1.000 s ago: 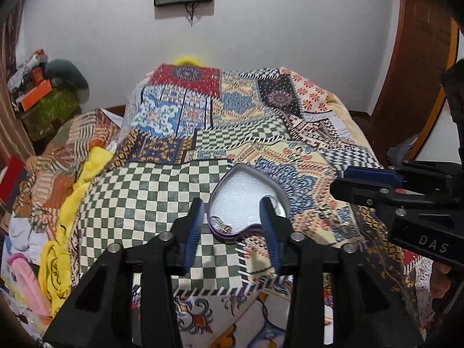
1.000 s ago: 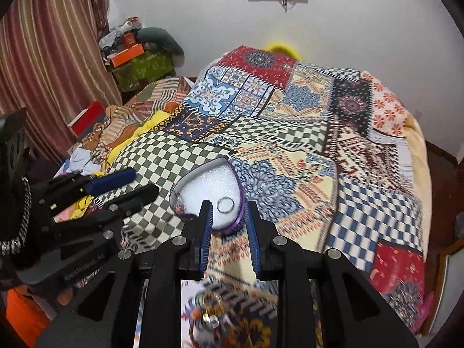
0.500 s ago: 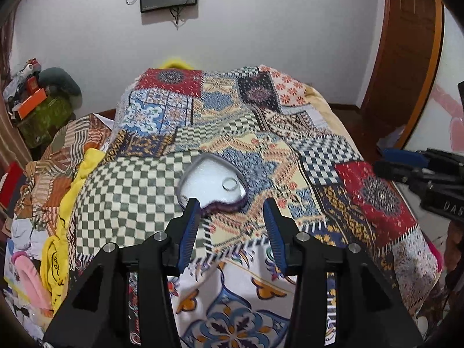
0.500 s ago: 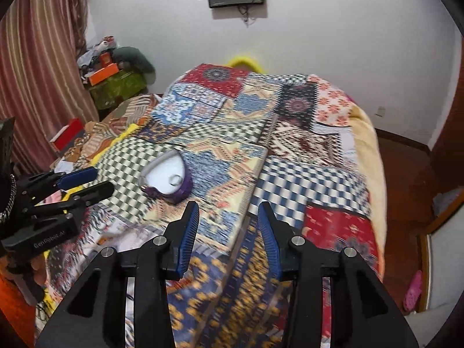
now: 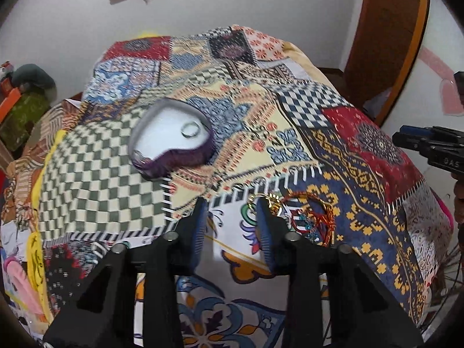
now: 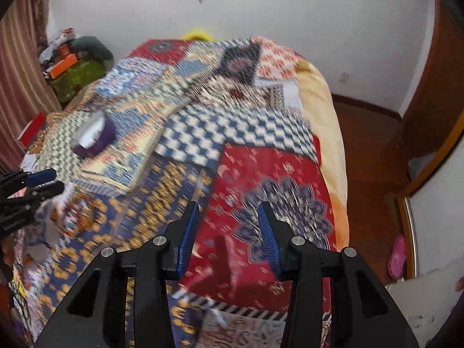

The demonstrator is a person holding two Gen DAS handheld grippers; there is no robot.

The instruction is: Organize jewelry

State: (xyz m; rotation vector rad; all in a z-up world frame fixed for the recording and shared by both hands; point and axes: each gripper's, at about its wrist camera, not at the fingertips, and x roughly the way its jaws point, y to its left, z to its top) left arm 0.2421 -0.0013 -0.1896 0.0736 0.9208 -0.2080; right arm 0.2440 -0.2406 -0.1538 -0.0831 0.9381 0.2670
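Note:
A purple heart-shaped jewelry box (image 5: 171,137) with a white lining lies open on the patchwork bedspread; a silver ring (image 5: 190,129) rests inside it. A pile of loose jewelry (image 5: 307,217), gold and red pieces, lies on the cover just right of my left gripper (image 5: 232,217), which is open and empty. My right gripper (image 6: 229,223) is open and empty above the red patch, far right of the box (image 6: 92,136). The right wrist view is motion-blurred. Each gripper shows at the edge of the other's view.
The bed (image 5: 304,110) fills both views. Clutter and a green box (image 6: 75,78) stand at the left wall by a striped curtain. Wooden floor and a door frame (image 6: 377,150) lie to the right, with a pink slipper (image 6: 397,256) on the floor.
Both grippers have pulled back from the heart box. The right one let the ring go in the box, opened, and swung far right. The jewelry pile has come into the left view.

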